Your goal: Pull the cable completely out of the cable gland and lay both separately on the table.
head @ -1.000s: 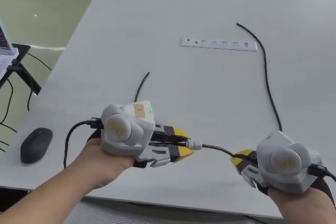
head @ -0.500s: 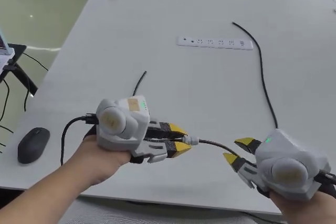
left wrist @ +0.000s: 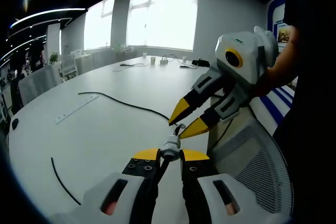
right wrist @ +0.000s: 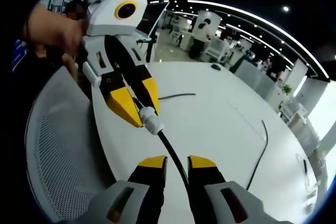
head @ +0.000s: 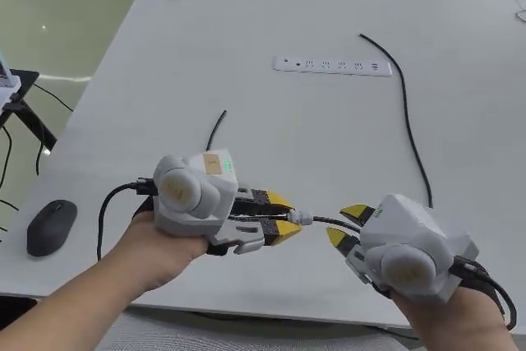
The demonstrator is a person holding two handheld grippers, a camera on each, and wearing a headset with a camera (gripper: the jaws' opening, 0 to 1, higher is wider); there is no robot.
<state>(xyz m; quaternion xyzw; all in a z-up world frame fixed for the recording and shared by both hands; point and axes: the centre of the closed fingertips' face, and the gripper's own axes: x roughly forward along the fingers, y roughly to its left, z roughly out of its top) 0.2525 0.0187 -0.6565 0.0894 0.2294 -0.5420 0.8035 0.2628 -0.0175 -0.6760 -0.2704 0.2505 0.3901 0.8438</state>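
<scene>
We log, at the table's (head: 246,121) six-o'clock edge: left gripper (head: 289,219) clamping cable gland (head: 304,219); right gripper (head: 339,224) at three o'clock, jaws apart astride cable (head: 326,221). Open tabletop toward twelve; power strip (head: 333,65) markings unreadable.

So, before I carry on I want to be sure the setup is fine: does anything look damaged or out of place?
Nothing stands out. The left gripper is shut on the cable gland; the cable runs from it, unkinked, through the open jaws of the right gripper; the power strip lies flat on the table.
</scene>
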